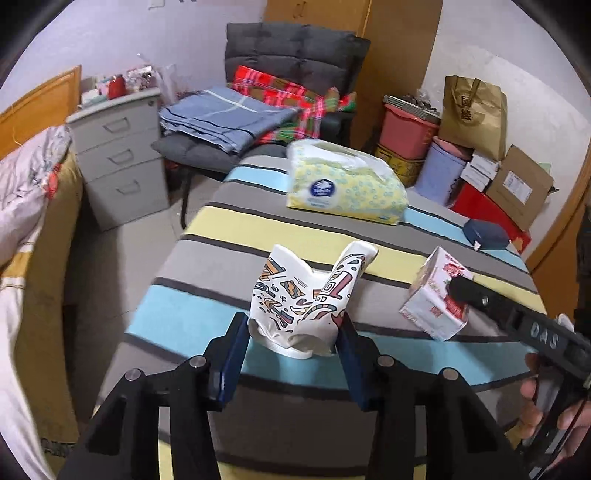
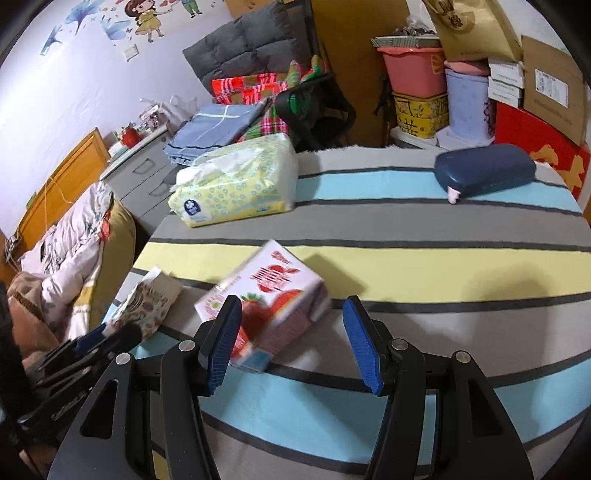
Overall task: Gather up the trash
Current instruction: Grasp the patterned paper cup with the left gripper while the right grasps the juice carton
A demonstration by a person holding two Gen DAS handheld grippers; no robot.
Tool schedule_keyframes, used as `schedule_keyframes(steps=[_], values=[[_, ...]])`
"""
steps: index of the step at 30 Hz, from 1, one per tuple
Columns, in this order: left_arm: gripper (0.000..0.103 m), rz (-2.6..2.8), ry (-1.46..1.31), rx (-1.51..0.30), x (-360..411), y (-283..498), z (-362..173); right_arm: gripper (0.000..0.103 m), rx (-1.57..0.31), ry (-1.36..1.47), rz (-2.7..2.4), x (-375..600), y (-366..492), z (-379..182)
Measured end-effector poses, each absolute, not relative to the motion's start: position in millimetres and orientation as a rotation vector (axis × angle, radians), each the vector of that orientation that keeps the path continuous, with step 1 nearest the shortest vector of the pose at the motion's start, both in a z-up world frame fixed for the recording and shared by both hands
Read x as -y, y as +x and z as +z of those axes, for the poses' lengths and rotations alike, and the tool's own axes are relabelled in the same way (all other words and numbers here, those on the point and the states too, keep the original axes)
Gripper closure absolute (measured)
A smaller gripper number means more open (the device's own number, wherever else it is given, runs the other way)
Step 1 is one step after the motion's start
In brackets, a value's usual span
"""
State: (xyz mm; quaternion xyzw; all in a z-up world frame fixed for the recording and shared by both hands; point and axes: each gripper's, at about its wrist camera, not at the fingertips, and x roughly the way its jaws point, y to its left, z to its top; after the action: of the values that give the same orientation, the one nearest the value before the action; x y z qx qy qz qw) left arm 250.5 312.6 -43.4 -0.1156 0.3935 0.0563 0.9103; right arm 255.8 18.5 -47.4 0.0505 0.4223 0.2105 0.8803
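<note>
At centre frame my left gripper [image 1: 293, 334] is clenched on the crumpled paper cup [image 1: 308, 295] above the striped table [image 1: 388, 236]; crushed paper could slip out. My right gripper [image 2: 291, 334] stands released around the juice carton [image 2: 269, 295] at lower centre, off-centre against one pad, so closing may knock it aside.

Hidden, cut off or blurred bits

Carton [image 2: 271, 291] is motion-blurred, print unreadable; its near corner sits behind the right gripper's [image 2: 291, 343] left pad. Crushed paper cup [image 1: 310, 295]: base tucked betw. left gripper [image 1: 293, 350] pads, contact w/ right pad unclear. Hand [image 1: 543, 413] cut by frame edge. Paper bag [image 2: 469, 26] top cropped.
</note>
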Motion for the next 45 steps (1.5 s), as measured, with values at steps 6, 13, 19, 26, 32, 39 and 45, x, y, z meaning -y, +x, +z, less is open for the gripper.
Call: schedule_keyframes(steps=[6, 13, 19, 26, 32, 39, 45], values=[[0.055, 0.148, -0.206, -0.793, -315.0, 237.4, -40.7, 0.037, -0.878, 0.08, 0.349, -35.9, 264.3, -40.1], [0.055, 0.129, -0.245, -0.799, -318.9, 236.7, -45.0, 0.032, -0.908, -0.007, 0.275, -57.6, 272.7, -41.8], [0.055, 0.142, -0.254, -0.79, -322.1, 235.3, -45.0, 0.029, -0.936, -0.064, 0.293, -68.8, 275.2, -39.1], [0.055, 0.141, -0.271, -0.808, -323.2, 237.2, -50.6, 0.027, -0.924, -0.07, 0.302, -70.1, 275.7, -40.8], [0.055, 0.145, -0.271, -0.812, -321.6, 238.3, -52.3, 0.025, -0.983, 0.067, 0.403, -66.9, 279.3, -60.3], [0.055, 0.141, -0.291, -0.818, -323.0, 239.8, -54.2, 0.038, -0.946, 0.039, 0.392, -67.1, 269.4, -61.0], [0.056, 0.148, -0.268, -0.814, -317.1, 239.8, -53.3, 0.064, -0.943, 0.05, 0.4, -61.3, 267.2, -60.4]])
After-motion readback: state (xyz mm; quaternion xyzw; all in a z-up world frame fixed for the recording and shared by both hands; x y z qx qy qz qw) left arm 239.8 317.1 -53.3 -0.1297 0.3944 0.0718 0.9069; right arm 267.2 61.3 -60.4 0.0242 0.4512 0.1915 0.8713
